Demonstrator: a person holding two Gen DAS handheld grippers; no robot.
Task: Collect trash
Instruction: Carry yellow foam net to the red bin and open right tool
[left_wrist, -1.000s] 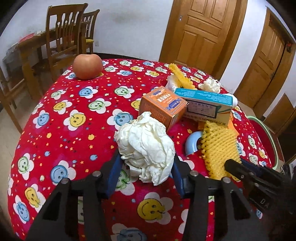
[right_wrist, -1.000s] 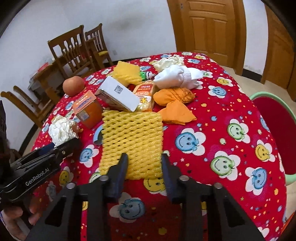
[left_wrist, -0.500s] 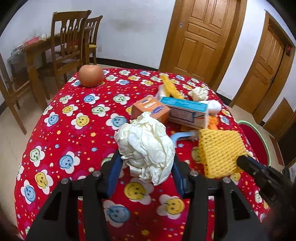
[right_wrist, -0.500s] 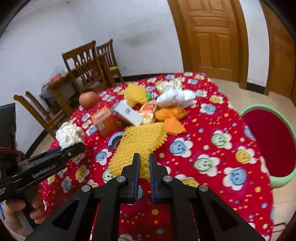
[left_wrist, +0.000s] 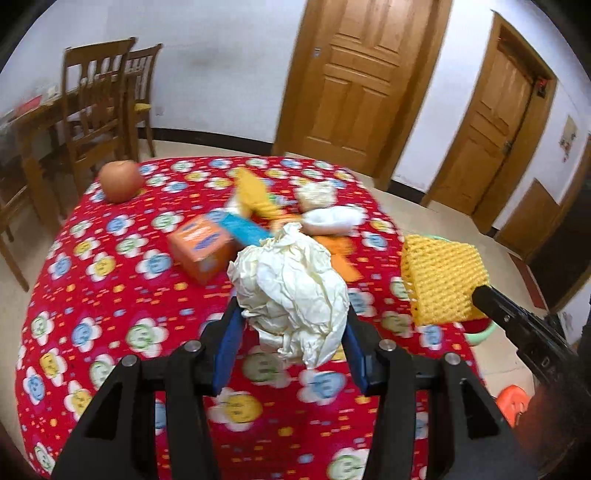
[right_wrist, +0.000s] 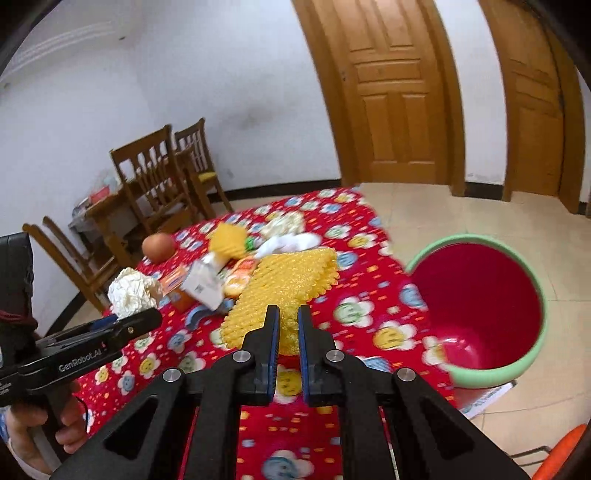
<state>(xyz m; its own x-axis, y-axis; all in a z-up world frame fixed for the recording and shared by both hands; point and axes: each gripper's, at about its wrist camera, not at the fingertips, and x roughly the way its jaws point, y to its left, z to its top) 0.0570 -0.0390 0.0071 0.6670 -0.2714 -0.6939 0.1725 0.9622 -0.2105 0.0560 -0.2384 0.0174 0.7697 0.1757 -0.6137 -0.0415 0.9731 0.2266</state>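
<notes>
My left gripper (left_wrist: 291, 325) is shut on a crumpled white paper ball (left_wrist: 291, 288) and holds it above the red smiley tablecloth (left_wrist: 110, 295). The ball also shows in the right wrist view (right_wrist: 133, 291). My right gripper (right_wrist: 288, 317) is shut on a yellow foam fruit net (right_wrist: 284, 284), lifted off the table; the net also shows at the right of the left wrist view (left_wrist: 439, 280). A red bin with a green rim (right_wrist: 476, 306) stands on the floor to the right of the table.
On the table lie an apple (left_wrist: 121, 181), an orange box (left_wrist: 201, 245), a blue-and-white carton (right_wrist: 203, 284), another yellow net (left_wrist: 255, 195), white cloth (left_wrist: 332, 219) and orange peel (left_wrist: 341, 254). Wooden chairs (left_wrist: 99, 103) stand behind. Doors are beyond.
Both grippers have risen and pulled back from the table. The right gripper closed on the yellow net and lifted it toward the bin side. The left still holds the paper ball.
</notes>
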